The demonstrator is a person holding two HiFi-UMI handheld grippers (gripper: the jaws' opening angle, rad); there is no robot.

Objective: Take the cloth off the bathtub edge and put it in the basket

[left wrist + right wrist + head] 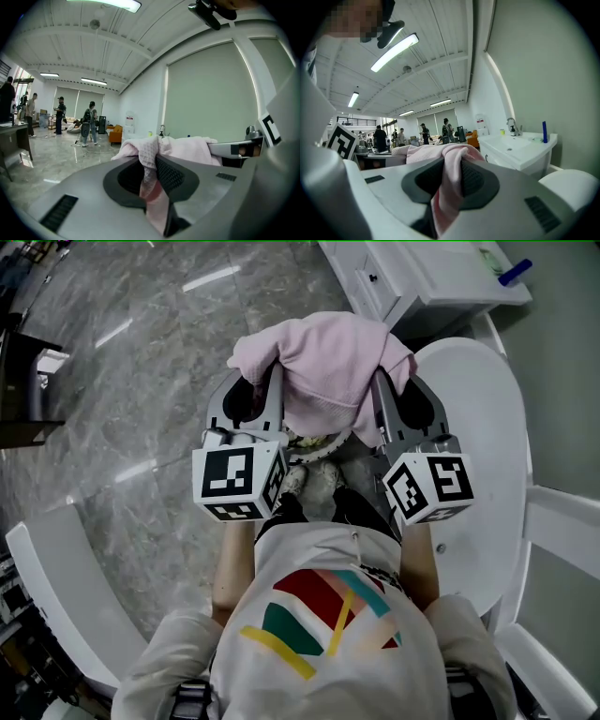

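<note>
A pink cloth [323,367] hangs bunched in the air in front of me, held by both grippers. My left gripper [272,381] is shut on its left end, and the fabric [154,157] runs down between the jaws in the left gripper view. The right end is pinched by my right gripper [382,382], shut on the cloth [451,176] in the right gripper view. The white bathtub [487,427] lies to the right, just beyond the right gripper. No basket shows in any view.
A white sink cabinet [422,277] with a blue item [514,275] on it stands at the far right. Grey marble floor [141,381] spreads to the left. A white curved edge [56,587] sits at lower left. Several people [89,124] stand far off.
</note>
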